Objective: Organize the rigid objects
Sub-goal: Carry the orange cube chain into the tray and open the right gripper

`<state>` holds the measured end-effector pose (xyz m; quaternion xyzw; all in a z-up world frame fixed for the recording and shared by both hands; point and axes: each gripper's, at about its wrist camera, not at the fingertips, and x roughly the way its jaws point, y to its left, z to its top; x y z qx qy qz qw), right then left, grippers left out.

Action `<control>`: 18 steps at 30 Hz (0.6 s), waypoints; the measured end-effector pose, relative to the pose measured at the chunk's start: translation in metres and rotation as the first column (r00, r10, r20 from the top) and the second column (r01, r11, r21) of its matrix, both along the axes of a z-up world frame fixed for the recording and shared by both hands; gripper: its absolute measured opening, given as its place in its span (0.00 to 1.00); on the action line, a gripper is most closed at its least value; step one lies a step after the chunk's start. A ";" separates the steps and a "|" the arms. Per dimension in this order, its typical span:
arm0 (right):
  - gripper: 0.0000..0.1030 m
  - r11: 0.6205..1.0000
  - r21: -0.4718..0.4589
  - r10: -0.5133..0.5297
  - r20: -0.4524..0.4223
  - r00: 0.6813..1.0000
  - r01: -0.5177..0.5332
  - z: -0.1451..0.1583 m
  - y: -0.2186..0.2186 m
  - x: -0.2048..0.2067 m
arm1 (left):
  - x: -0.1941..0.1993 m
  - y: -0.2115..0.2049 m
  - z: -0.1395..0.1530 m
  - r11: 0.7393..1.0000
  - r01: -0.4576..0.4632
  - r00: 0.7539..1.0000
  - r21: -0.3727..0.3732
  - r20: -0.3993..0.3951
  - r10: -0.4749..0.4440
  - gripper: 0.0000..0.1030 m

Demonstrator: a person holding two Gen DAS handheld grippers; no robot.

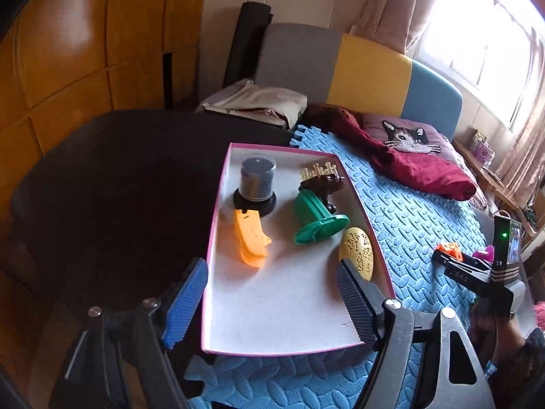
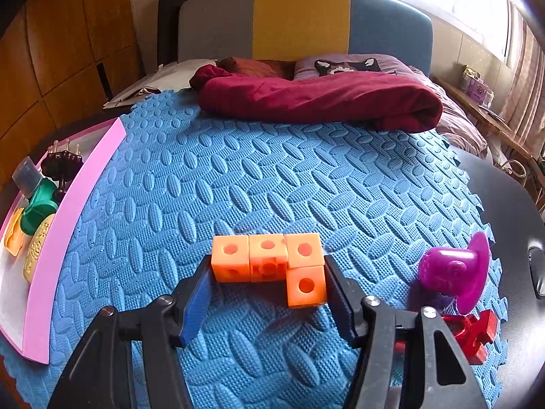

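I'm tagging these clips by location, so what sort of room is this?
Most likely a bedroom: an upholstered headboard stands behind a cat pillow and a crumpled red blanket. The blue foam mat appears laid over it as a work surface.

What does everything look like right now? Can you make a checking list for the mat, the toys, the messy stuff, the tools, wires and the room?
Surface: blue foam mat over a dark table.
Job's things: pink-rimmed tray holds a disc tub, orange piece, green stand, brown toy and yellow egg. On the mat: orange cube block, purple cap, red piece.
Clutter: nothing seen.
Grippers: left tool open and empty above the tray; right tool with its pads at the ends of the cube block, grip uncertain.
Cables: nothing seen.
Surroundings: red blanket, cat pillow, colourful headboard, wooden cupboards, bright window.
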<state>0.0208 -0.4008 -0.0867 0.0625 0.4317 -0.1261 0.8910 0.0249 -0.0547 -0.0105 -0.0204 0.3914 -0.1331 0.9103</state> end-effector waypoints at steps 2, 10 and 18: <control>0.60 1.000 -0.001 0.000 0.000 1.000 0.000 0.000 0.000 0.000 | -0.002 0.005 -0.001 1.000 0.000 1.000 0.000 -0.001 0.000 0.76; 0.60 1.000 0.000 -0.011 0.001 1.000 0.011 0.001 0.000 -0.002 | -0.004 0.030 -0.013 0.999 -0.050 0.998 -0.007 -0.034 0.049 0.76; 0.60 0.991 0.058 0.111 0.106 0.988 -0.118 0.046 0.049 -0.010 | 0.001 0.066 -0.020 0.989 -0.145 0.989 0.013 -0.029 0.146 0.75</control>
